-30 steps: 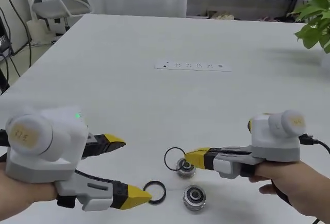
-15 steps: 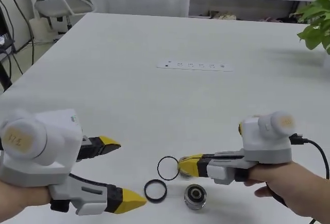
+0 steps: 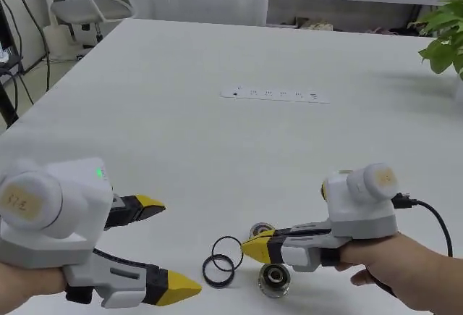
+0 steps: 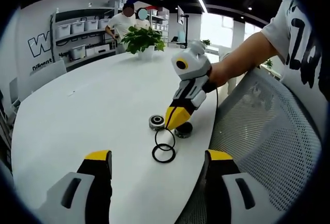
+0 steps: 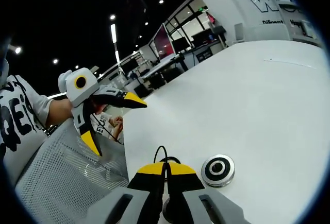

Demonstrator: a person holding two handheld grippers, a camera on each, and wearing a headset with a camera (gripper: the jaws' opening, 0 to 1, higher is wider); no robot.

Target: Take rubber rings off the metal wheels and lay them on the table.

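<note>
Rubber ring (image 3: 227,237) clamped in right gripper (image 3: 247,250) | metal wheels (image 3: 275,278) near table (image 3: 217,148) edge

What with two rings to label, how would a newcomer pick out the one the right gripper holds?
Near the table's front edge, beside two wheels, find the right gripper. Its yellow fingers pinch a thin black ring, by a thicker ring lying flat. It alone is wire-thin and gripped.

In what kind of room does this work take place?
Probably an office or lab meeting room: a large white table, an office chair at its far corner, and wall shelves holding storage bins.
</note>
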